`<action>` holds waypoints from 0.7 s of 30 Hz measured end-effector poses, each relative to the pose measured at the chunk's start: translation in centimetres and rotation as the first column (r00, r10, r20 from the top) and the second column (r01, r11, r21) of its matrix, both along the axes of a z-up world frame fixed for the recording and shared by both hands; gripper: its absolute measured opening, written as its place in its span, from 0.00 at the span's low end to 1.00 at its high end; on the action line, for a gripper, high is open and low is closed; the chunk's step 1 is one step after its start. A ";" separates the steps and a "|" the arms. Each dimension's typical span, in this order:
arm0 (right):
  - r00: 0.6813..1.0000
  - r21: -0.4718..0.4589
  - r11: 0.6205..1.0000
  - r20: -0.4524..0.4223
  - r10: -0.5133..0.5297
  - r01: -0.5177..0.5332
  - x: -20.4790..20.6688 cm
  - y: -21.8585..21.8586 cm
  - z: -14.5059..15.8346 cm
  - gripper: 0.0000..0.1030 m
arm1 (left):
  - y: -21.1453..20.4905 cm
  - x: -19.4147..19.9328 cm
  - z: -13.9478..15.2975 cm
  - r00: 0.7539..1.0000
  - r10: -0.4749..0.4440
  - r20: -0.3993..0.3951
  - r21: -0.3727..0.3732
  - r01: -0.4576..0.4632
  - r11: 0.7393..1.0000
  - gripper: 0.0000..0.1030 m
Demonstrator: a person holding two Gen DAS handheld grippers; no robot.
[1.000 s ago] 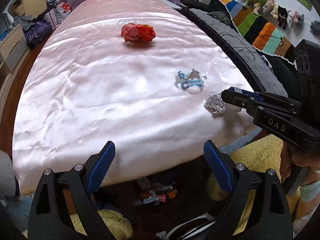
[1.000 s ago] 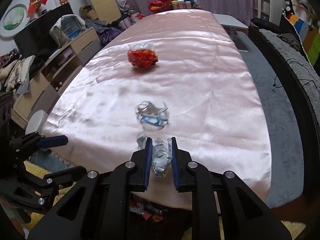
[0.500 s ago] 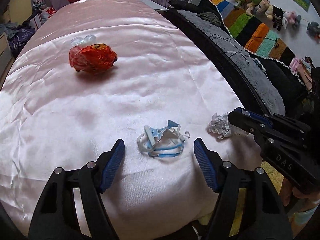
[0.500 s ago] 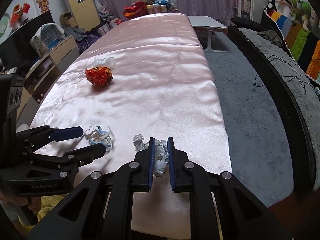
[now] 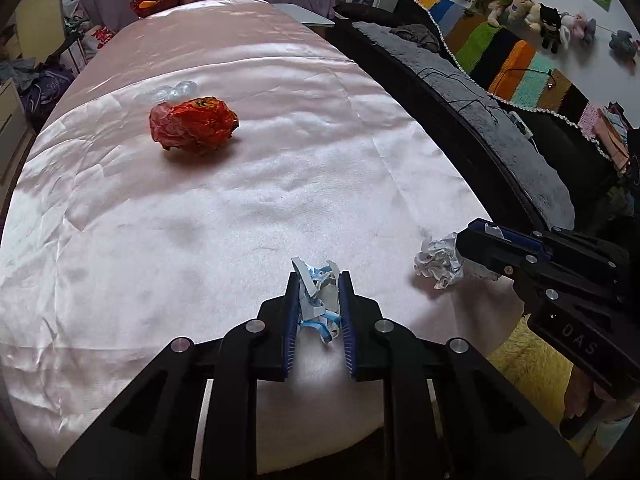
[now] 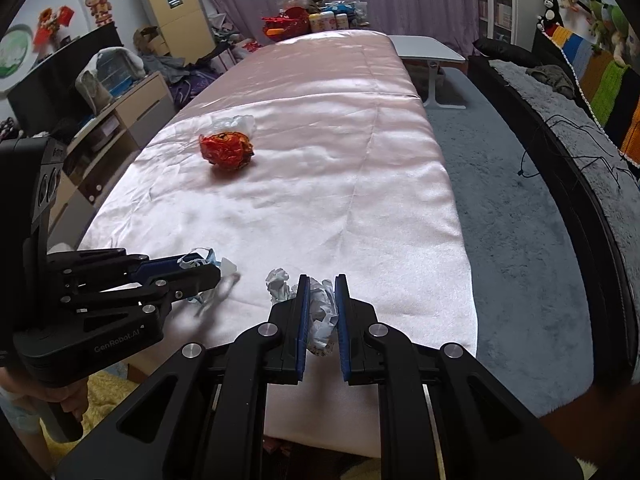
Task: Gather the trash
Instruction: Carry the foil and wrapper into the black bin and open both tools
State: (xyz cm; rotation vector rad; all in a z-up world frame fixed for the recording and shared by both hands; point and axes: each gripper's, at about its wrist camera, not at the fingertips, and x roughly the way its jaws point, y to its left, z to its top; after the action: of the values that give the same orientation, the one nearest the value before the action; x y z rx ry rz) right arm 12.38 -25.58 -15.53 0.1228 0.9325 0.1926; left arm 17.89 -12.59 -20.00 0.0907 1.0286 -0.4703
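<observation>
My left gripper (image 5: pixel 319 280) is shut on a crumpled blue-and-white wrapper (image 5: pixel 318 300) at the near edge of the pink-covered table (image 5: pixel 240 200). My right gripper (image 6: pixel 321 282) is shut on a crumpled white paper ball (image 6: pixel 320 312) beside it. In the left wrist view the paper ball (image 5: pixel 438 264) shows at the right gripper's tips. In the right wrist view the wrapper (image 6: pixel 204 268) shows in the left gripper (image 6: pixel 200 266). A crumpled red-orange bag (image 5: pixel 194 124) lies farther back, with clear plastic (image 5: pixel 172 92) just behind it. Both also show in the right wrist view: bag (image 6: pixel 227 150), plastic (image 6: pixel 234 123).
A dark sofa with a grey throw (image 5: pixel 500 128) and striped blanket runs along the right. Drawers and clutter (image 6: pixel 100 120) stand at the left. A red basket and bottles (image 6: pixel 304 22) sit at the table's far end. A small white side table (image 6: pixel 428 50) stands beyond.
My left gripper moved forward over the table and closed on the blue-and-white wrapper. My right gripper stays shut on the paper ball.
</observation>
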 end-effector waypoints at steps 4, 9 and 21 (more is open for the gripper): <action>0.999 0.001 0.999 0.011 0.037 -0.037 -1.5 1.7 0.7 0.13 | 2.0 -2.3 1.2 1.000 0.022 0.022 -0.001 -0.022 1.000 0.16; 0.997 -0.002 0.997 0.019 0.073 -0.073 -3.8 3.6 1.2 0.13 | 4.7 -5.7 2.2 0.998 0.053 0.038 -0.010 -0.053 0.999 0.15; 0.988 -0.007 0.989 -0.040 0.148 -0.148 -8.7 7.0 -0.6 0.13 | 9.1 -12.6 0.0 0.994 0.103 -0.029 -0.037 -0.104 0.994 0.15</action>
State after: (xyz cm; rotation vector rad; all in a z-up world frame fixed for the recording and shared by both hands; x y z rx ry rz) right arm 3.71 -18.53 -16.11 0.0478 0.9819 0.3240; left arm 5.32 -3.50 -20.00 -0.0035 1.0449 -0.3973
